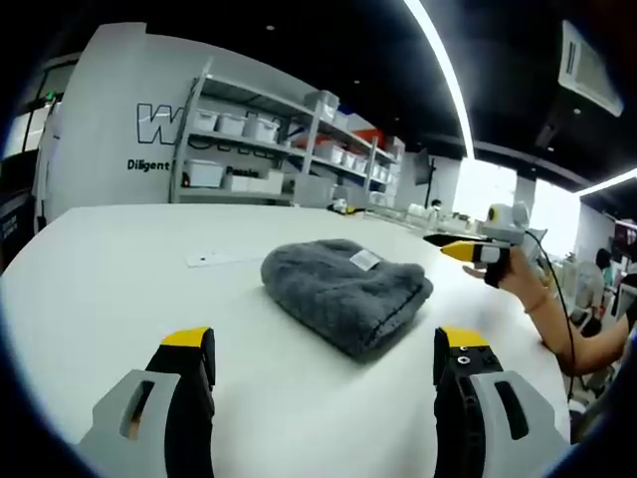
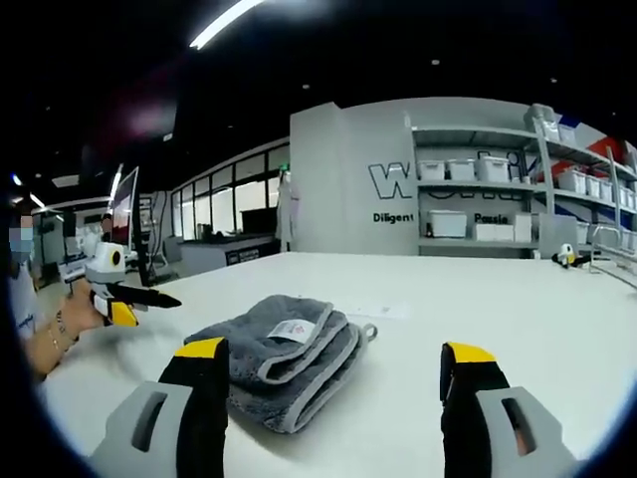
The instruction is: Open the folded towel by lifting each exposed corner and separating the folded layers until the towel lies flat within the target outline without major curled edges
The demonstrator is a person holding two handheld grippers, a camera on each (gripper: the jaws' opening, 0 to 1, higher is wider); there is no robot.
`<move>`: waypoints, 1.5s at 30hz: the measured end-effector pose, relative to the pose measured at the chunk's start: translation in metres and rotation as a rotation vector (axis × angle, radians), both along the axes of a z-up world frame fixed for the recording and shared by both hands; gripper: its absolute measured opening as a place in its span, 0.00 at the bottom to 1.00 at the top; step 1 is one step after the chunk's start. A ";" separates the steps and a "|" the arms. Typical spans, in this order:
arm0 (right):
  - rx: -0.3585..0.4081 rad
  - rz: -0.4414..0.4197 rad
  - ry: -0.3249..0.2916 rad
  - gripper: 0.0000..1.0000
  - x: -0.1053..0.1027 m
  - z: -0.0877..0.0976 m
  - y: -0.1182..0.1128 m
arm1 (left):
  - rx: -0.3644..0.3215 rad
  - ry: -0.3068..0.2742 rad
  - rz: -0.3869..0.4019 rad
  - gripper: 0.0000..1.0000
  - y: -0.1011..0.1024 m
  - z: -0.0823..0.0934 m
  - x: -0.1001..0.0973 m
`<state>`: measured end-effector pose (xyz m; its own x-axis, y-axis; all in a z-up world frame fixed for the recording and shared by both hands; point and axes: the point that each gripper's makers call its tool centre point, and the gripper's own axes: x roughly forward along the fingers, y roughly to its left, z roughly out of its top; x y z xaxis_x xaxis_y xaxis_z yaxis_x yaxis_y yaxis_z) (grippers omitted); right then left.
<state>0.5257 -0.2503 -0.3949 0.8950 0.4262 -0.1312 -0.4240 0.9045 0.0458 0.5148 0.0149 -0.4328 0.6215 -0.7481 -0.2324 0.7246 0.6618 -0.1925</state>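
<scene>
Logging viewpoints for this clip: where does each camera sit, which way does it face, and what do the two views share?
Left gripper view: rides the left gripper, jaws wide apart, facing the folded grey towel on the white table; the right gripper and a hand enter from the right.
Right gripper view: rides the right gripper, jaws apart, facing the towel; the left gripper shows at left.
Shared: towel, table, storage shelves.

Big white table (image 1: 119, 299), with 1 folded grey towel (image 1: 343, 289) sitting flat near the middle, white tag (image 1: 365, 259) up top, plus 1 thin white strip (image 1: 224, 258) lying just beside it.
</scene>
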 end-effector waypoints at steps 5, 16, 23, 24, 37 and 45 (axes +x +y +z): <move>-0.006 0.002 -0.008 0.90 -0.003 0.003 0.000 | 0.007 -0.003 0.001 0.89 0.002 0.001 -0.001; -0.050 0.080 -0.002 0.99 -0.010 0.005 0.010 | 0.027 -0.033 0.018 0.89 0.006 0.009 -0.002; -0.062 0.091 -0.002 0.99 -0.011 0.005 0.011 | 0.081 -0.053 -0.023 0.90 -0.009 0.007 -0.005; -0.060 0.090 0.000 0.99 -0.011 0.005 0.011 | 0.083 -0.054 -0.030 0.90 -0.013 0.007 -0.006; -0.068 0.067 0.020 0.99 -0.009 0.001 0.002 | 0.127 -0.093 -0.050 0.89 -0.034 0.018 0.000; -0.049 0.052 0.008 0.99 -0.012 0.008 -0.006 | 0.192 -0.095 -0.099 0.89 -0.061 0.018 0.003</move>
<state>0.5133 -0.2564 -0.3870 0.8705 0.4652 -0.1606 -0.4705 0.8824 0.0055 0.5177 -0.0462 -0.4153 0.5731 -0.7544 -0.3201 0.7967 0.6044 0.0019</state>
